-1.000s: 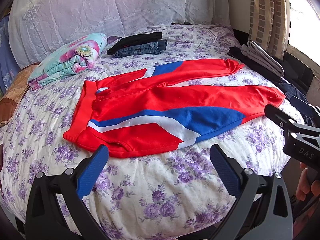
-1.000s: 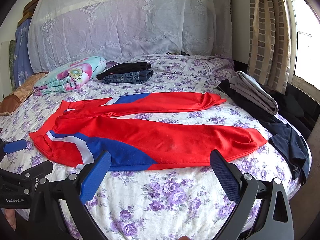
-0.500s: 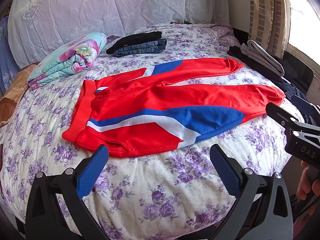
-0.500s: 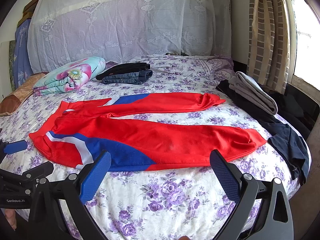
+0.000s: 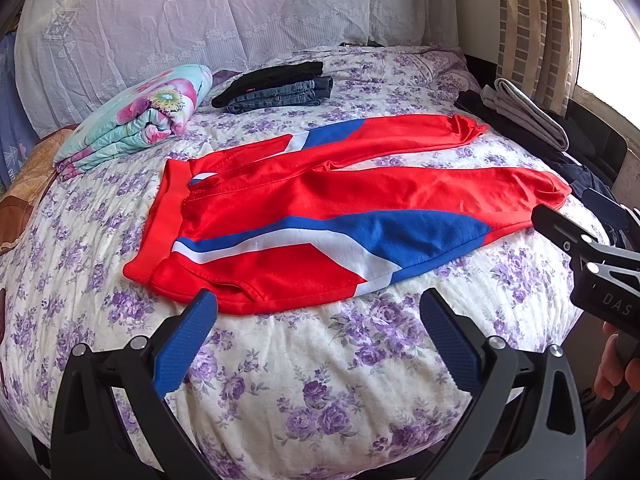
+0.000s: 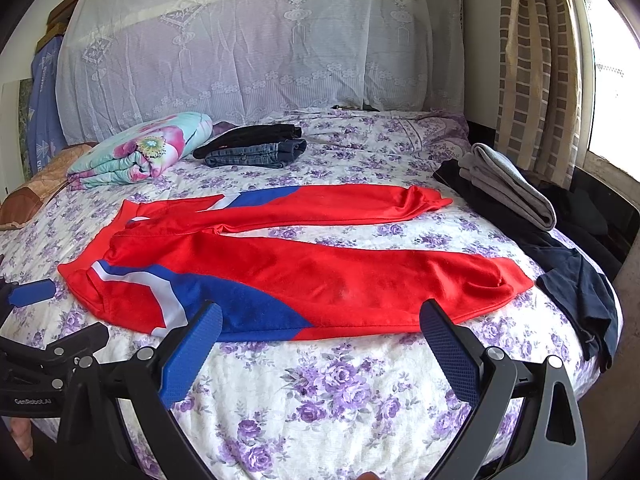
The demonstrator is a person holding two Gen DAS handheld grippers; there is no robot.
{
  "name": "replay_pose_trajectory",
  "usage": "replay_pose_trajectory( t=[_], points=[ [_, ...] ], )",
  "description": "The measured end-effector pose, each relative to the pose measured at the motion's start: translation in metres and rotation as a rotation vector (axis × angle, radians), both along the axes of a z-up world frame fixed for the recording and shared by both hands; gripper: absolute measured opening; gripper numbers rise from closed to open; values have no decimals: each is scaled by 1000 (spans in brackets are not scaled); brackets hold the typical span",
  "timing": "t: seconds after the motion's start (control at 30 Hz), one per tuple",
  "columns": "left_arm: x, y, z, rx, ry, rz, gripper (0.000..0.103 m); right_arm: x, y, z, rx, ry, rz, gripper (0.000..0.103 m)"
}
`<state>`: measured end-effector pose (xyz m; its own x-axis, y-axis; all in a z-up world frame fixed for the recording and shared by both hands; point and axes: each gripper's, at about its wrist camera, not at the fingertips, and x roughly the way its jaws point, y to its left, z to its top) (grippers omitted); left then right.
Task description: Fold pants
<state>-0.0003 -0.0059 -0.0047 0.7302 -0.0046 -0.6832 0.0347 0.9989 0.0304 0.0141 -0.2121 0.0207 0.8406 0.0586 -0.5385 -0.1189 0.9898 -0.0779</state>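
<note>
Red pants (image 5: pixel 320 208) with blue and white panels lie flat on the floral bed (image 5: pixel 304 368), waistband at the left, both legs spread to the right. They also show in the right wrist view (image 6: pixel 304 276). My left gripper (image 5: pixel 316 316) is open and empty, just short of the pants' near hem by the waist. My right gripper (image 6: pixel 320 324) is open and empty, at the near edge of the nearer leg. The right gripper also shows at the right of the left wrist view (image 5: pixel 592 264).
A rolled floral blanket (image 5: pixel 140 116) and folded dark jeans (image 5: pixel 280 88) lie at the back of the bed. Folded grey cloth (image 6: pixel 508 188) and dark clothes (image 6: pixel 580 292) lie along the right edge. A lace-covered headboard (image 6: pixel 260 52) and a curtain (image 6: pixel 536 60) stand behind.
Both grippers have crept slightly closer to the bed. The pants have not moved.
</note>
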Motion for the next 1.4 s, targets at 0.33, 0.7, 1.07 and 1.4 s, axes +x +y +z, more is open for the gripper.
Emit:
replay_pose_trajectory(
  t=[0.33, 0.7, 1.07, 1.4],
  points=[
    [0, -2, -3, 0, 4, 0, 99, 1, 1, -3, -4, 4, 0, 100],
    [12, 10, -16, -14, 34, -29, 99, 5, 5, -10, -7, 16, 0, 100],
    [50, 205, -9, -127, 86, 206, 99, -4, 117, -44, -6, 80, 426, 100],
    [188, 257, -9, -237, 207, 13, 74, 3, 268, -58, -238, 47, 692, 77]
  ],
)
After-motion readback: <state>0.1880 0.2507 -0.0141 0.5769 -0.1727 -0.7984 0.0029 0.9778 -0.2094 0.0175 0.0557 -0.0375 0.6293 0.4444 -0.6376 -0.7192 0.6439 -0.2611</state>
